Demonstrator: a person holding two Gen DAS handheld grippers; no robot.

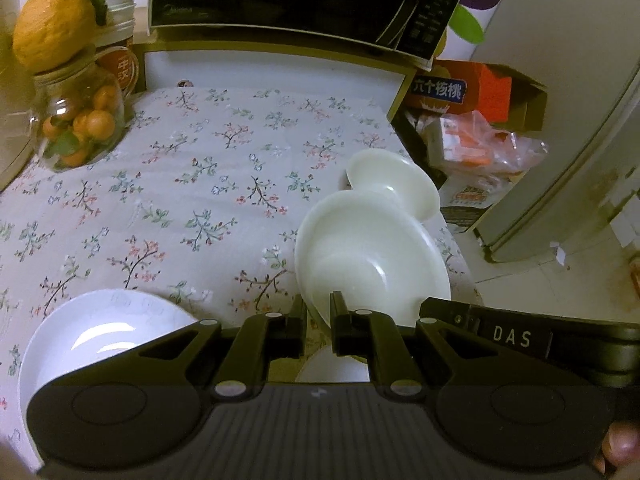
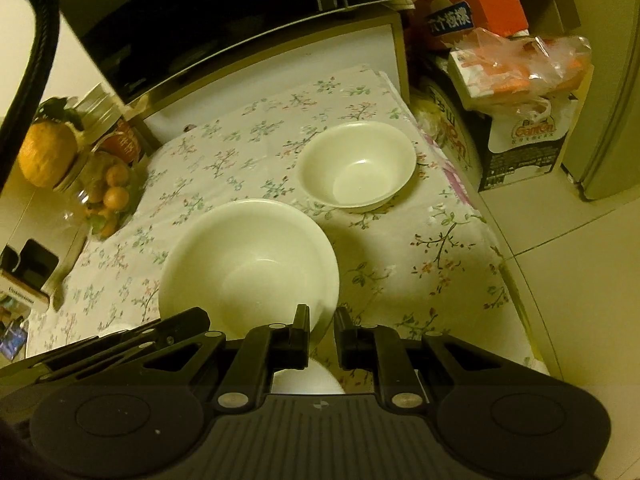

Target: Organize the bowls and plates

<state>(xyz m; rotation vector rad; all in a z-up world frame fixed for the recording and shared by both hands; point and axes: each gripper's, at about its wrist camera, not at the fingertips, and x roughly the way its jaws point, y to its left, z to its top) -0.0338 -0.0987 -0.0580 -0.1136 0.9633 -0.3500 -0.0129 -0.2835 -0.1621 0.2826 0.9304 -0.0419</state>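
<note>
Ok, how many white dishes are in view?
4: a large bowl at the left tongs, a small bowl beyond it, a white dish at near left, and another dish under the tongs, mostly hidden.

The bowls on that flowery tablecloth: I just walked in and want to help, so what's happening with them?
A person is tidying dishes with two handheld grippers. The right gripper is closed on the near rim of the large cream bowl, which both wrist views show. The left gripper sits close to that same rim, though its grip is unclear. A smaller cream bowl sits apart, farther back on the tablecloth, and a white plate lies at the near left.
</note>
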